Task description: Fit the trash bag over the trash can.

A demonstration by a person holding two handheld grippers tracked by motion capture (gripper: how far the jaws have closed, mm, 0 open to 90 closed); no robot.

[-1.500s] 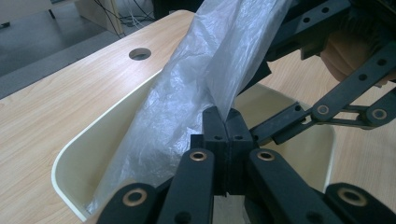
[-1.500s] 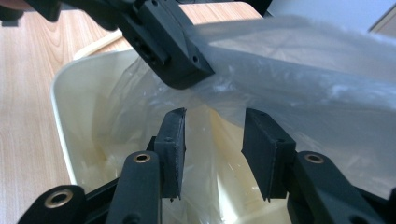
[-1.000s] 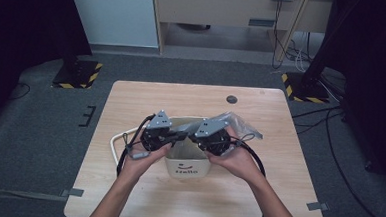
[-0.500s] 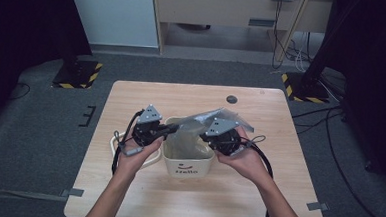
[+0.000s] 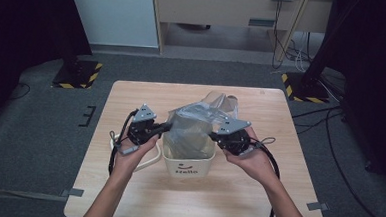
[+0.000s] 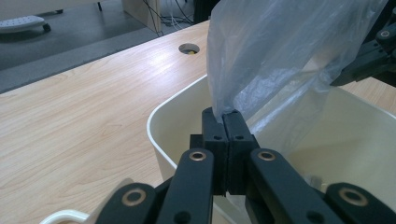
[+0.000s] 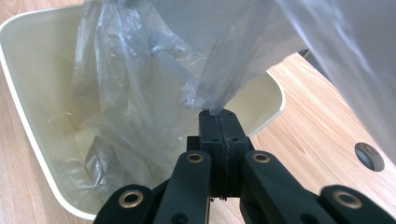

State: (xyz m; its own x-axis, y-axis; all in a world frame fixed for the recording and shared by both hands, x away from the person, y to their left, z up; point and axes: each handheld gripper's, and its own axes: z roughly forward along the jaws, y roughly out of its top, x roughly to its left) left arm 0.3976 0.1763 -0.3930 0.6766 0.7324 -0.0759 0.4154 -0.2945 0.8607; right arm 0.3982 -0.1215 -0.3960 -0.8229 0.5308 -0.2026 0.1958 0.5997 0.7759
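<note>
Step in hand: lining the bin (image 5: 188, 161) at the near middle of the desk (image 5: 276, 193). Left tongs (image 5: 169, 127) and right tongs (image 5: 212, 136) each clench an edge of the clear bag (image 5: 196, 123), spread above the bin. Next: draw the edges over the left and right rims.

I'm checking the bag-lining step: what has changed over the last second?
The left gripper and right gripper moved apart sideways, stretching the plastic bag open over the bin. Both stayed clamped on the bag; the bin stayed put.
</note>
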